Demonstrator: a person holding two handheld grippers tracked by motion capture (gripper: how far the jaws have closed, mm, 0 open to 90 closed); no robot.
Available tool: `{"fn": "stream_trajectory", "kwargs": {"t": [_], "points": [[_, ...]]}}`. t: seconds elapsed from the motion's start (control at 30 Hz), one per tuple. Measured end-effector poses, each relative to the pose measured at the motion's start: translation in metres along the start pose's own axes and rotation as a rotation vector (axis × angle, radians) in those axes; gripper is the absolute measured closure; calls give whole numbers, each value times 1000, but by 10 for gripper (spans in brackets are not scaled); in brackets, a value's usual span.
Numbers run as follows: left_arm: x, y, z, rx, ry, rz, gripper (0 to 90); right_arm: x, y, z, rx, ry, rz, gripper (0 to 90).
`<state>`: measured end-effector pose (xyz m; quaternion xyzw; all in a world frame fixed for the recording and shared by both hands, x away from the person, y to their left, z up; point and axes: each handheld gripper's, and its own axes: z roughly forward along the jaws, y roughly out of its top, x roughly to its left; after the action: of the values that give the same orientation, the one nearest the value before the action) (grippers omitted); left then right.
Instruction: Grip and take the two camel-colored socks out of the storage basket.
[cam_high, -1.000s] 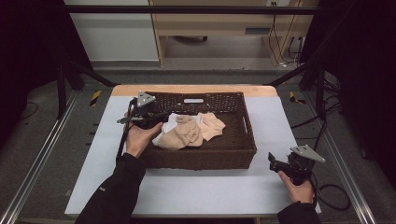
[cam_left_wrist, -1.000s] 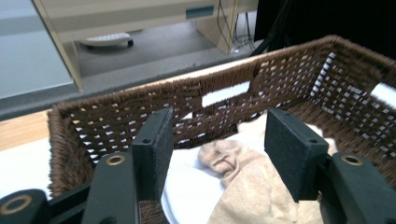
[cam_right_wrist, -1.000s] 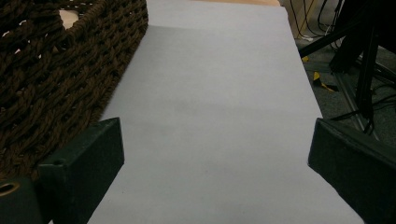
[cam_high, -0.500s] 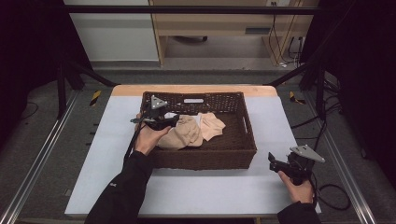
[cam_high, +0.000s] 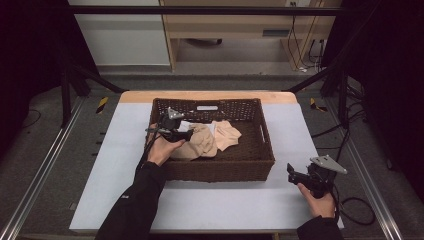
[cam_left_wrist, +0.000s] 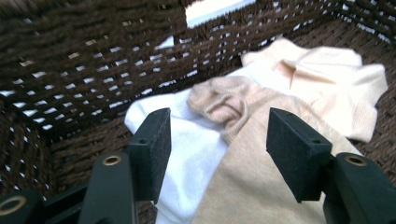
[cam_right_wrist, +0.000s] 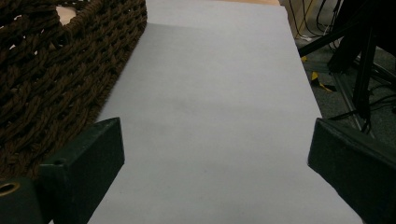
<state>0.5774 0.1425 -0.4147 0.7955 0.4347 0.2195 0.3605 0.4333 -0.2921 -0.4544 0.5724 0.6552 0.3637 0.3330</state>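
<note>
Grey counter (cam_high: 125, 165) with a pale wood strip along its far edge, dark wicker basket (cam_high: 220, 167) sitting mid-counter. Inside the basket: a beige sock (cam_high: 200, 145) toward its left half, a white cloth (cam_left_wrist: 187, 140) partly under it on the basket's left-wall side, and a lighter peach sock (cam_high: 227, 134) just beside the beige one toward the basket's far right. Left tool (cam_high: 189, 134) is inside the basket near its left wall, hovering over the beige sock and white cloth; jaws spread apart, released, nothing between them, pads not touching fabric as far as the left gripper view shows. Right tool (cam_high: 290, 172) is outside the basket, off its near right corner, low over bare counter; jaws wide apart, released. Right gripper view has the basket's woven wall (cam_right_wrist: 60, 70) at its left edge.
</note>
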Motion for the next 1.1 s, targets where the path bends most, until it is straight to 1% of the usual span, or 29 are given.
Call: {"fn": "stream_trajectory", "kwargs": {"t": [0.03, 0.07, 0.13, 0.27, 0.47, 0.53, 0.57, 0.63, 0.7, 0.77, 0.83, 0.87, 0.93, 1.0, 1.03, 1.07, 1.1], "points": [[0, 0, 0, 0, 0, 0, 395, 0, 0, 0, 0, 0, 0, 40], [-1, -1, 2, 20, 9, 10, 387, 0, 0, 0, 1, -1, 1, 40], [-2, -2, 4, 34, 11, 16, 374, 0, 0, 0, 2, -1, 1, 40], [-4, -3, 6, 51, 14, 25, 364, 0, 0, 0, 0, -3, -1, 41], [-5, -5, 10, 69, 9, 20, 366, 0, 0, 0, 0, -2, 0, 41], [-6, -5, 12, 87, 3, 25, 383, 0, 0, 0, 2, -3, 1, 41], [-6, -5, 12, 87, 3, 25, 393, 1, 0, 0, 3, -4, 0, 41], [-7, -7, 14, 115, 0, 37, 409, 1, 0, 0, 2, -5, 0, 42], [-7, -8, 16, 130, -2, 39, 423, 1, 0, 0, 2, -4, 0, 42], [-7, -8, 17, 140, -8, 35, 435, 1, 0, 1, 3, -3, 2, 42], [-7, -9, 18, 153, -12, 48, 448, 1, 0, 1, 3, -3, 2, 43], [-7, -9, 18, 153, -12, 48, 460, 1, 0, 1, 3, -4, -2, 43], [-8, -10, 20, 170, -25, 65, 477, 1, 0, 1, 4, -4, -2, 43], [-9, -10, 21, 177, -33, 67, 491, 2, 0, 1, 4, -4, -1, 43], [-9, -11, 22, 188, -39, 65, 520, 2, 0, 1, 2, -5, -1, 43], [-9, -11, 21, 197, -44, 67, 573, 1, 0, 1, 2, -4, -1, 43], [-9, -11, 21, 197, -44, 67, 590, 1, 0, 1, 3, -4, 0, 44]]}}
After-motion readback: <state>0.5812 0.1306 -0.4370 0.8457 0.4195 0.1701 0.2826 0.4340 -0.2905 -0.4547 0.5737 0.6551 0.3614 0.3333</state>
